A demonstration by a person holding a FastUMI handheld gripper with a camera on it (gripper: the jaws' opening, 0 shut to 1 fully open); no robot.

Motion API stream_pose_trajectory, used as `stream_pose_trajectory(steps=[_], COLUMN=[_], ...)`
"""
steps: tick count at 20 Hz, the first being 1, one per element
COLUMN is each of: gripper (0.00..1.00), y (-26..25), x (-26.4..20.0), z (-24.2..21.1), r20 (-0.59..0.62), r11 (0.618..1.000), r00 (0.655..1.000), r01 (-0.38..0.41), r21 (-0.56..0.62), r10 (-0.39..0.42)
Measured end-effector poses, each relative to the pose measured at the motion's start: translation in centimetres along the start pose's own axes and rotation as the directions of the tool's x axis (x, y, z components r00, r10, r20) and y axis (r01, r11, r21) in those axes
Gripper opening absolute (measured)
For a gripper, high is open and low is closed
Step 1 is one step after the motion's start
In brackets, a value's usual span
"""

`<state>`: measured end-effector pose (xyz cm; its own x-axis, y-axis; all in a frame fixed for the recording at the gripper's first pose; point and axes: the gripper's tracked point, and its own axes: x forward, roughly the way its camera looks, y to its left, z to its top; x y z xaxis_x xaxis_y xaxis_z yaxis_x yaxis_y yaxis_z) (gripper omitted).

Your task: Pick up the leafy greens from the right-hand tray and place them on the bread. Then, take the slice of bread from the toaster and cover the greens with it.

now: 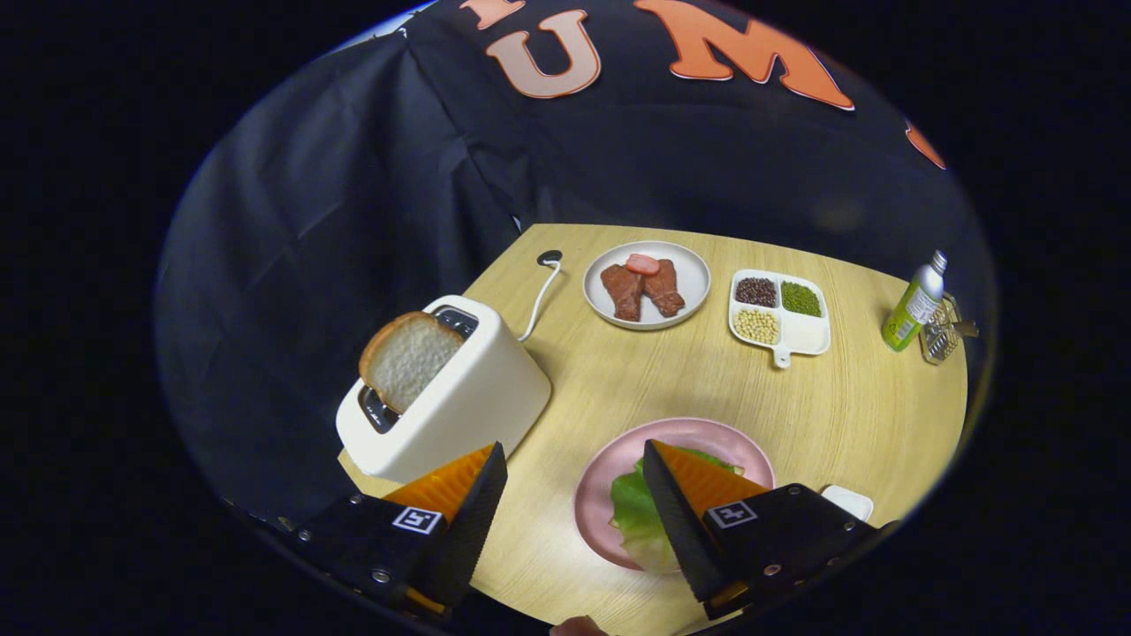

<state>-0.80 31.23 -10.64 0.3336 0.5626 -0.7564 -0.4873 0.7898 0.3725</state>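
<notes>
A leaf of green lettuce [634, 512] lies on a pink plate [601, 490] at the near side of a round, pale wooden table [848, 415]; a sliver of bread edge may show at the leaf's far side, but it is too hidden to be sure. The leaf's long axis runs roughly from the near rim of the plate toward the middle, and much of it is covered by one finger of the hand-held gripper [574, 459]. The gripper hovers above the table with its fingers spread wide and nothing between them; one finger hangs over the plate, the other sits in front of the toaster's base. The cream toaster [468, 397] stands to the side of the pink plate, tilted in this view, with one slice of white bread [408, 358] standing upright in a slot, its flat face showing and its crust on top. A white cord [539, 300] trails from the toaster toward the table's far edge. Beyond the fingers, a white plate [689, 265] holds two brown pieces of meat [642, 290] and a pink slice. Just beside it, a white divided tray [808, 336] holds dark beans, green beans and pale beans in three compartments, with the fourth bare. Farther along stand a green bottle [912, 311] and a small wire holder [944, 334]. A small white dish [850, 500] peeks out near the pink plate.
</notes>
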Motion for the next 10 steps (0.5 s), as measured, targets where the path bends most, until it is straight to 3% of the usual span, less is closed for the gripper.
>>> stream_pose_trajectory(steps=[10], gripper=[0.95], y=[8.4], x=[1.1], z=[3.6], r20=[-0.034], r11=[0.994], r00=[0.996], r01=[-0.085], r21=[-0.068], r10=[0.083])
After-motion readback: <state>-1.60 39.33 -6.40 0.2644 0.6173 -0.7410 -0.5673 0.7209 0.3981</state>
